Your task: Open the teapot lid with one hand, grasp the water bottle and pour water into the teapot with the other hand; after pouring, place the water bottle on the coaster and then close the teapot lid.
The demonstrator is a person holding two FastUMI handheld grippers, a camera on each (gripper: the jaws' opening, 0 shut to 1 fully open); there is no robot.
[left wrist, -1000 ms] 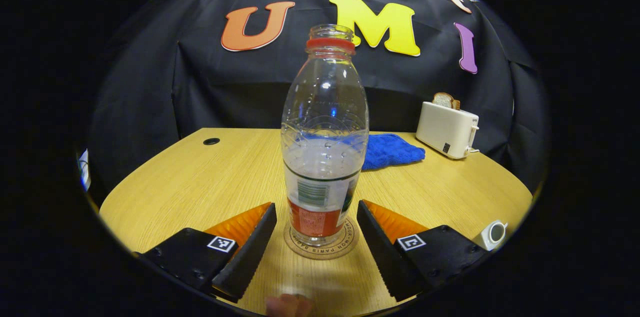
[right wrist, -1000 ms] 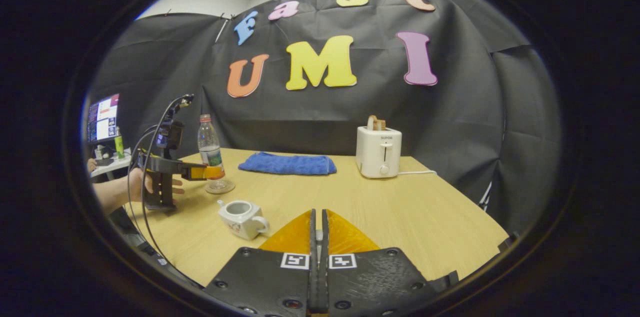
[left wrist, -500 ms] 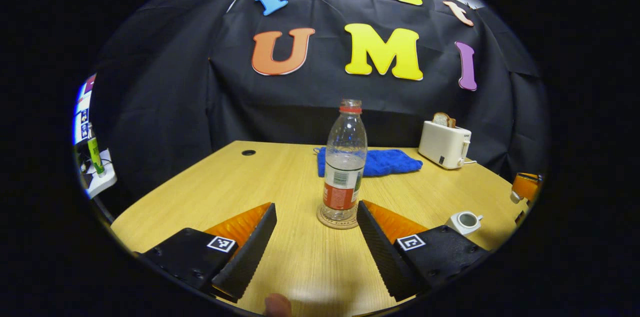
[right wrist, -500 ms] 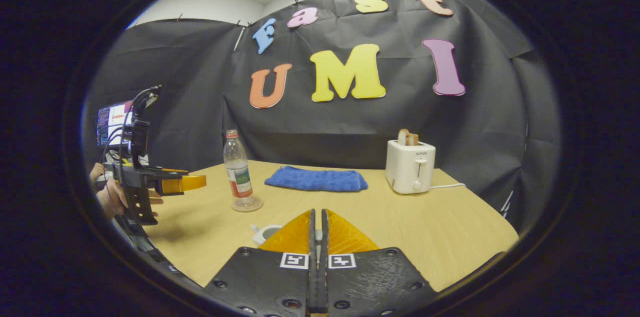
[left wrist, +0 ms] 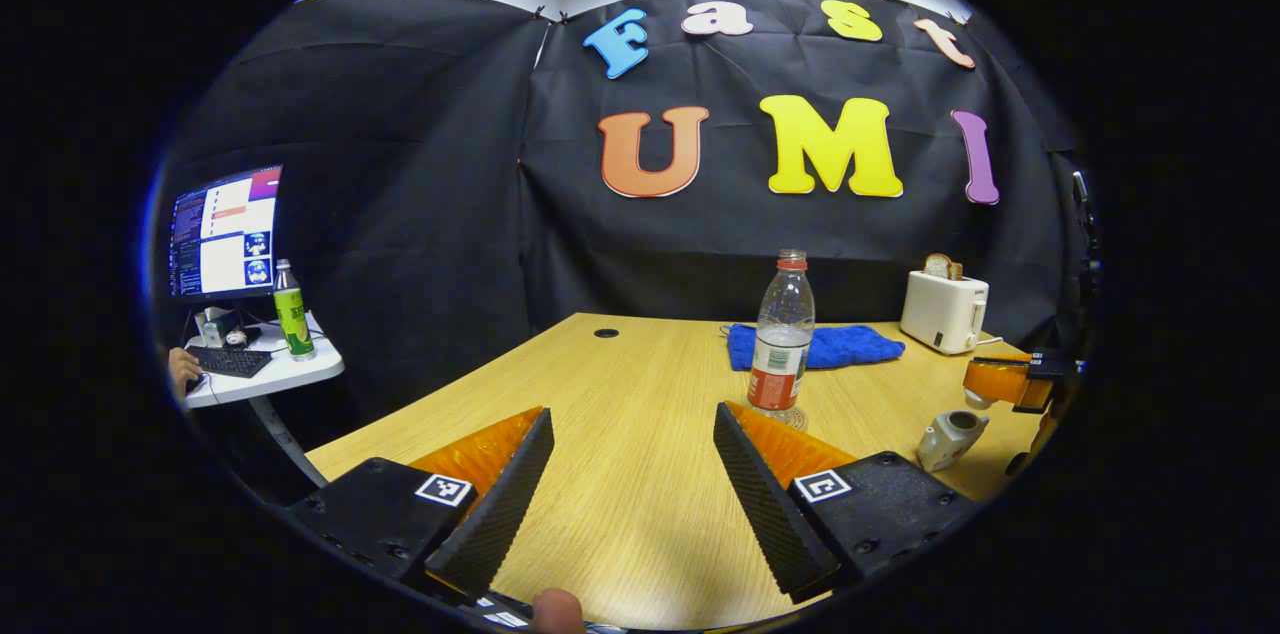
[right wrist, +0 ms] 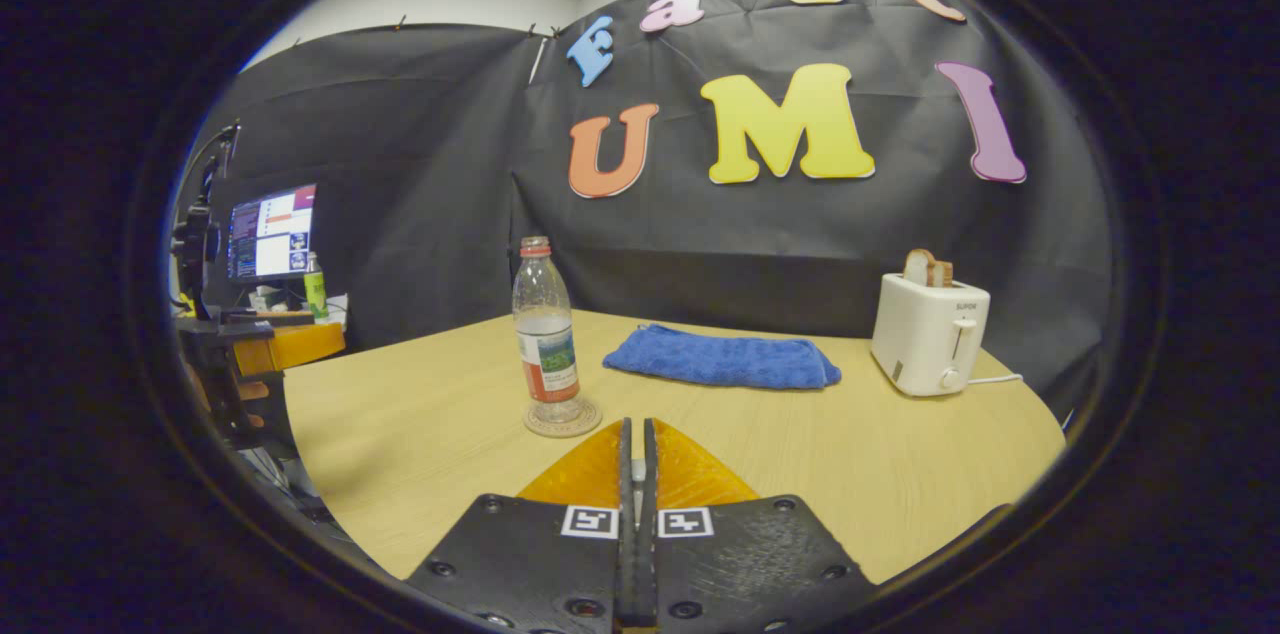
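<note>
The left gripper [left wrist: 630,489] is spread wide, holding nothing; the right gripper [right wrist: 637,474] has its fingers pressed together.

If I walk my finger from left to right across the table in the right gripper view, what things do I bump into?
Water bottle standing on its coaster → blue towel → white toaster with bread in it.
</note>
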